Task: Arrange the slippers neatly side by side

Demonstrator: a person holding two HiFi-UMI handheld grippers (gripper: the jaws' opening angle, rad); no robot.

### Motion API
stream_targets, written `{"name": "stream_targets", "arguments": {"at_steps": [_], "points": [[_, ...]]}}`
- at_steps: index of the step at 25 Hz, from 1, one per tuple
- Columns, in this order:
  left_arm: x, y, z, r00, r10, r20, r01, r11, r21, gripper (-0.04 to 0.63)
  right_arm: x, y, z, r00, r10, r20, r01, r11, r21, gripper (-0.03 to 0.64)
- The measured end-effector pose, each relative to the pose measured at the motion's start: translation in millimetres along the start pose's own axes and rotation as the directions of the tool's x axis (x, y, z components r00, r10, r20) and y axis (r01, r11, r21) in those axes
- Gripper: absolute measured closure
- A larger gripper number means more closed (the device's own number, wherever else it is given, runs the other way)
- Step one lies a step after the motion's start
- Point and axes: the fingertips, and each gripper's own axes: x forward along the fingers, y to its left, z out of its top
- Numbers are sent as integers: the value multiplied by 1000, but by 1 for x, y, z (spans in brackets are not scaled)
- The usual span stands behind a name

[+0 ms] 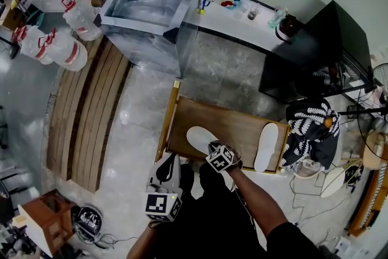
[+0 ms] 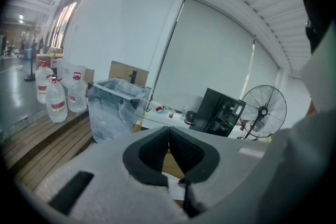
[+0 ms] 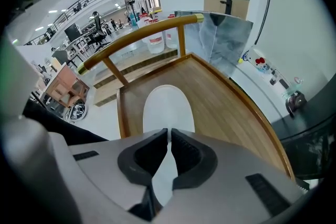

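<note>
Left slipper (image 1: 197, 137) lies at the wooden desk's (image 1: 236, 123) left end, clamped in the right tool (image 3: 169, 138). Right slipper (image 1: 265, 147) lies at its right end. Left tool (image 2: 169, 135) is closed and empty.

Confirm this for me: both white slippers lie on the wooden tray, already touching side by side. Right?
Not touching. Both white slippers lie on the wooden tray, but apart: the left slipper at its left end, the right slipper at its right end. The head view shows it.

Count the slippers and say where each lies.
2. One slipper lies on the wooden tray's left part, its end in the jaws of the right gripper; the other slipper lies near the tray's right end. None appears hidden.
</note>
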Motion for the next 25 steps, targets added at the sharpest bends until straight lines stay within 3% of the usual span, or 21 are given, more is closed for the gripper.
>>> {"name": "stream_targets", "arguments": {"at_steps": [12,25], "points": [[3,-13,7,999,-41,2,41,999,29,578,-22,-10,8,998,-38,58,35,998,59,591],[14,-36,19,991,-134,-1,134,988,78,578,-60,-26,2,986,-101,134,67,969,238,592]]}}
